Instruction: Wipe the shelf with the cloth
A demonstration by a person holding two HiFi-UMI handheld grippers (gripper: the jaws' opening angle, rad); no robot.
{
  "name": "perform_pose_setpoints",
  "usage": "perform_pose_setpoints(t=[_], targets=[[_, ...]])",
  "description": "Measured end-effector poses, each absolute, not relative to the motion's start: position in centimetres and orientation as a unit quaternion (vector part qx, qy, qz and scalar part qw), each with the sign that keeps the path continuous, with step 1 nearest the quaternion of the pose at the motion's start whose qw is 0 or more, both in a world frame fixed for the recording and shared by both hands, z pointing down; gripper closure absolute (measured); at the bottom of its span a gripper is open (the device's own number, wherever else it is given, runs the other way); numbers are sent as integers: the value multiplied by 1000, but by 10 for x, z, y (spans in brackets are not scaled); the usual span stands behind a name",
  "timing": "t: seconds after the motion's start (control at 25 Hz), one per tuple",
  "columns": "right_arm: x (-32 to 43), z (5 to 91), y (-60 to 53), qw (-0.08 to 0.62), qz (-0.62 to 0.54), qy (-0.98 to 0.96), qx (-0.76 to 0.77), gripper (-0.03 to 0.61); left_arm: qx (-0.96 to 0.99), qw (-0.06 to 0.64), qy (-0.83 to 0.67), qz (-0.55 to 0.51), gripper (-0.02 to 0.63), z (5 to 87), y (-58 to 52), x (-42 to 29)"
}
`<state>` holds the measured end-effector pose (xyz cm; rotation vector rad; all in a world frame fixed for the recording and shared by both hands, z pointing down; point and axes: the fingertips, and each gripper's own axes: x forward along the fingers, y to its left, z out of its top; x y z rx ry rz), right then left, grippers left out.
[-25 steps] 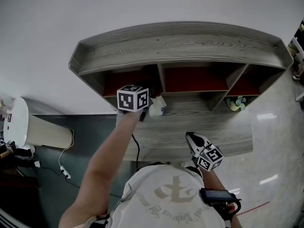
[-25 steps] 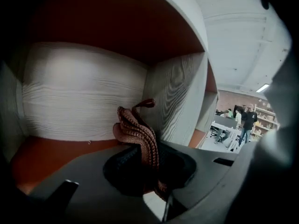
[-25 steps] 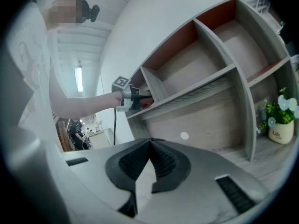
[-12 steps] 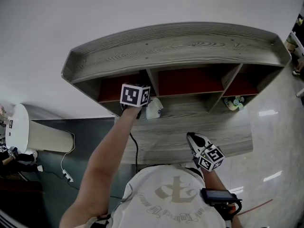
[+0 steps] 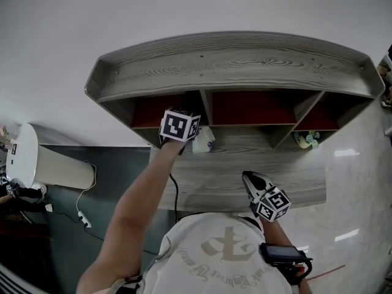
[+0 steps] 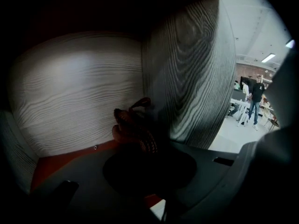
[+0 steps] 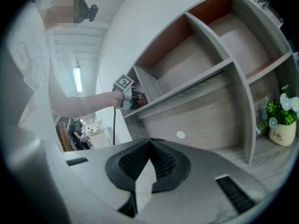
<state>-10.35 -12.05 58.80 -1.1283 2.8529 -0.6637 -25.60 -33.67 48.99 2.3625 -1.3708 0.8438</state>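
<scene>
deep inside the shelf point(image 5: 233, 60), my left tool point(image 6: 140, 146) pinches the cloth point(image 6: 133, 125), right tool point(image 7: 149, 148) pressed together; i'd wipe flat into corners.

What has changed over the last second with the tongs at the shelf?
The left tongs, shut on the cloth, slid a little right in the left compartment of the shelf, toward the divider. The right tongs stayed low in front, shut and empty.
</scene>
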Motion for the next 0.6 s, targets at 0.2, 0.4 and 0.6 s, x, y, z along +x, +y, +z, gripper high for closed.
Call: perform_pose_setpoints(t=[0.2, 0.4, 0.6], targets=[[-108, 591, -126, -4, -214, 912, -350, 574, 805, 144, -491, 299, 548, 490, -339, -283], [-121, 591, -131, -9, -214, 919, -330, 574, 785, 152, -521, 299, 548, 491, -339, -324], [-132, 592, -135, -12, -213, 926, -312, 574, 760, 163, -558, 291, 548, 491, -338, -368]])
